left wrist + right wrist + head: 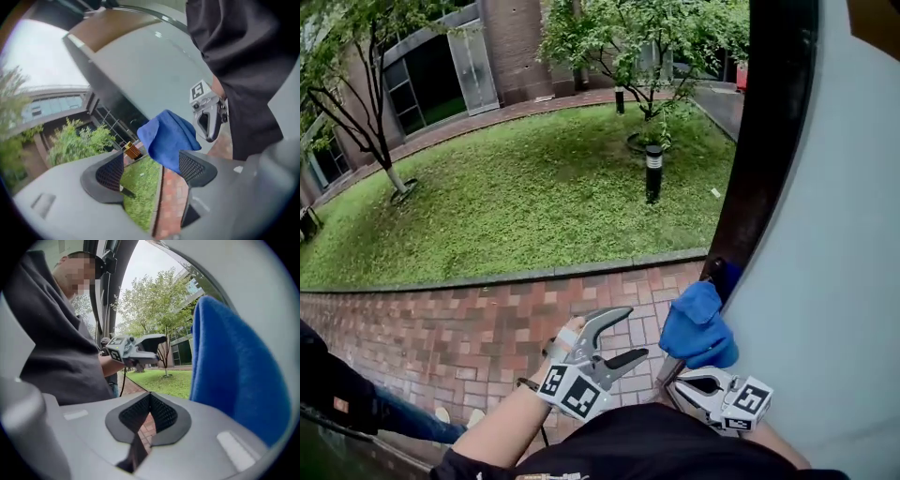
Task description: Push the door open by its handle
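Note:
The door (825,234) stands swung outward at the right, a pale grey panel with a dark edge (769,141). A blue cloth (698,328) hangs at that edge, at about handle height, and hides what is under it. My left gripper (636,334) is open just left of the cloth with nothing between its fingers. In the left gripper view its jaws (151,168) frame grass and bricks, with the cloth (166,138) just beyond them. My right gripper (689,382) sits below the cloth against the door. Its jaws (150,401) are shut on nothing, the cloth (234,366) close at the right.
A red brick path (487,328) runs past the doorway, with a lawn (516,197) behind a stone curb. A black bollard light (653,173), trees (647,37) and a brick building (450,66) lie beyond. A leg in jeans (408,419) shows at the lower left.

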A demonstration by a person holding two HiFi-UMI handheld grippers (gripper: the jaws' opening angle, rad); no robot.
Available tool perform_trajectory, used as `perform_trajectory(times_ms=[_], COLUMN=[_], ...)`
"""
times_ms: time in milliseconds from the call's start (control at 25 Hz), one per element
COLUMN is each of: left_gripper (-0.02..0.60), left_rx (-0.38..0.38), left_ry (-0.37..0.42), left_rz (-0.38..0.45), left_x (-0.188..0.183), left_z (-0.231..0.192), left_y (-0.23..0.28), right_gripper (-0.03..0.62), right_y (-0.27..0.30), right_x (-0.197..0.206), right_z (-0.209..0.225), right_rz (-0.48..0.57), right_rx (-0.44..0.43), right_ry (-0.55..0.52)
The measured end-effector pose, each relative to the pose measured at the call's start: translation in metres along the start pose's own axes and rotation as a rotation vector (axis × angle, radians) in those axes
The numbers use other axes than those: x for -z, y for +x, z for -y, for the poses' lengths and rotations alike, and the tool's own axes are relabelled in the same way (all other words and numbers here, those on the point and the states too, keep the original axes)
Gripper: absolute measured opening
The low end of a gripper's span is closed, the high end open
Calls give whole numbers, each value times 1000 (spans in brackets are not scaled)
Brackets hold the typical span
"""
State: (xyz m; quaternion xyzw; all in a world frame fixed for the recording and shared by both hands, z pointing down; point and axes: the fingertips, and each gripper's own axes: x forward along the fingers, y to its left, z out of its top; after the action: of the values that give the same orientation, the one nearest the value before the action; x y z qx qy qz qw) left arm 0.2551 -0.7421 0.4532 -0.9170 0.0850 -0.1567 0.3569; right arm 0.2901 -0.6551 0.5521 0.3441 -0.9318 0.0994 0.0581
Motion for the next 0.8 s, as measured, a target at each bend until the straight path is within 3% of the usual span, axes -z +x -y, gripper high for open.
perform_trajectory(times_ms=[160,280,360,440,560,800], left_gripper=[349,186,20,0,0,0], left_rx=[-59,-171,-229,-245,-265,-288], left_ry=[-585,-971,-1128,-1162,-1131,-1124], left_rz=[165,233,266,243,208,216], left_x=[69,121,150,168,177,188], left_z=[5,3,9,20,26,7], left_y=[-80,-138,-165,-179,-194,-218], right_gripper=[0,0,0,0,0,0], right_y=[48,87,112,132,153,179], right_x=[1,-16,-25,-26,-29,-39], right_z=[-21,-18,-9,-3,-3,-10], right_rz=[-45,-27,-28,-44,-54,-57], right_rx=[-34,-34,-39,-46,-74,-104], right_ry=[-7,-13,-23,-34,-35,-40])
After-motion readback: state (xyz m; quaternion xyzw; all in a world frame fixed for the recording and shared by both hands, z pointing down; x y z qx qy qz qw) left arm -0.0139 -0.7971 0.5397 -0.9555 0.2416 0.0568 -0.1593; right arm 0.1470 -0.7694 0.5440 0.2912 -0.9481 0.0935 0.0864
